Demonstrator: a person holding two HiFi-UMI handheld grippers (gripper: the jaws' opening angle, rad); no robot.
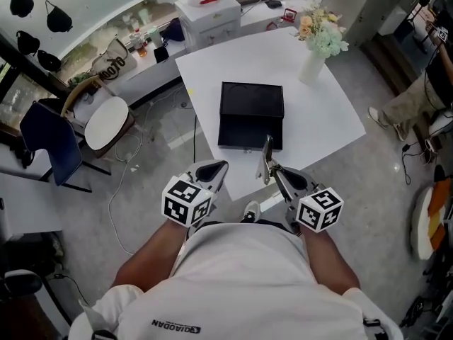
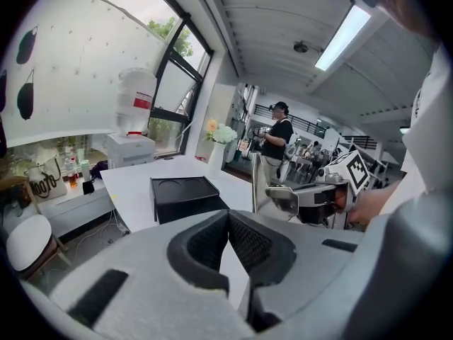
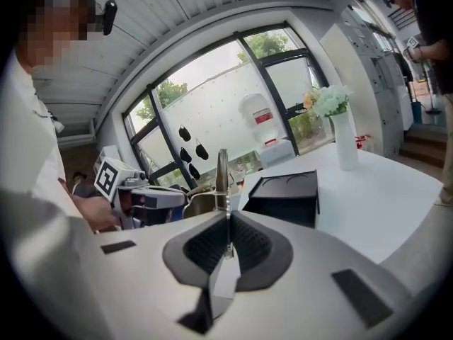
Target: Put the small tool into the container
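The container point(image 1: 250, 115) is a black open box on the white table point(image 1: 322, 122); it also shows in the left gripper view point(image 2: 185, 195) and the right gripper view point(image 3: 287, 195). My right gripper point(image 1: 277, 173) point(image 3: 228, 222) is shut on the small tool point(image 1: 267, 160) point(image 3: 221, 176), a slim metal strip that sticks up from the jaws. It hovers just in front of the box's near edge. My left gripper point(image 1: 216, 168) point(image 2: 228, 218) is shut with nothing in it, to the left by the table's near corner. The tool point(image 2: 255, 183) also appears in its view.
A white vase of flowers point(image 1: 316, 44) stands at the table's far right. A chair with a white seat point(image 1: 106, 122) is on the floor to the left. A white cabinet point(image 1: 209, 13) stands behind the table. A person point(image 2: 277, 137) stands far off.
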